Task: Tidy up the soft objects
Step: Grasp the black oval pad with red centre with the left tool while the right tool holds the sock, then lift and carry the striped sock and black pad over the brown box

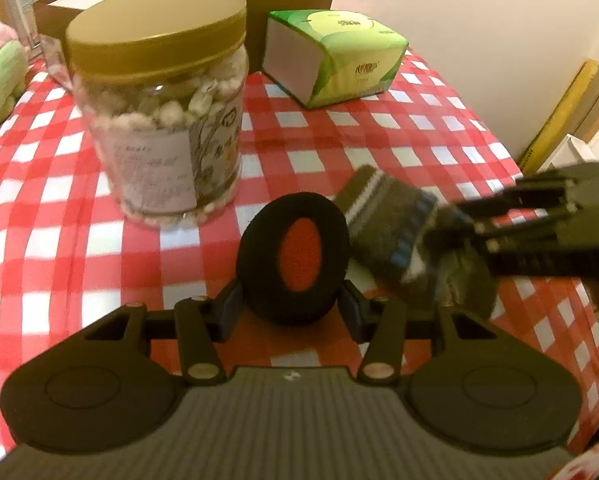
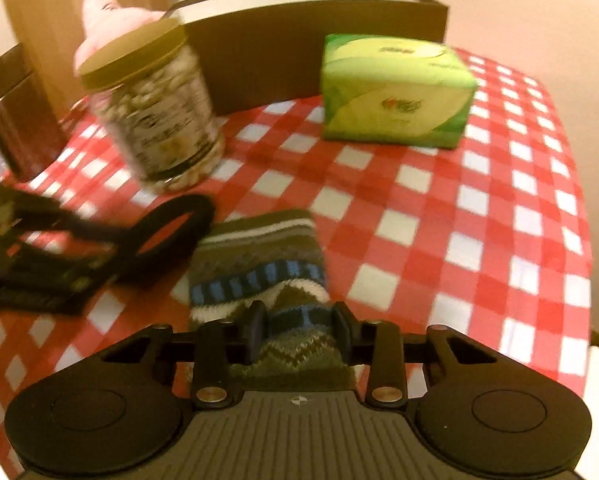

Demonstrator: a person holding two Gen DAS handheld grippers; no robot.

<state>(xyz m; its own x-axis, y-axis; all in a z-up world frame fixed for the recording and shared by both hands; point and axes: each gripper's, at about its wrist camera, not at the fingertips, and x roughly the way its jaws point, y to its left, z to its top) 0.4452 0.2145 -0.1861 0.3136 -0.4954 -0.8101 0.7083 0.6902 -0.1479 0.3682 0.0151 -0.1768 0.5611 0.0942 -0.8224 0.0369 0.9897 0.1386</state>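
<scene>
Gripping stage: left gripper [image 1: 291, 308] clamps black ear pad [image 1: 293, 258]; right gripper [image 2: 299, 330] pinches patterned sock [image 2: 259, 264]; next, probably carrying both to brown box [image 2: 315, 36].

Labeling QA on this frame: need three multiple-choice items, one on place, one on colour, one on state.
1. Where is the tissue pack relative to the jar in the right wrist view?
A. Right of it
B. Under it
C. Inside it

2. What colour is the jar's lid?
A. Blue
B. Gold
C. White

3. What is between the left gripper fingers?
A. The round black pad with a red centre
B. The jar
C. Nothing

Answers: 1 A, it sits right of the jar on the checked cloth. 2 B, the lid is gold. 3 A, the pad stands upright between the fingers.
</scene>
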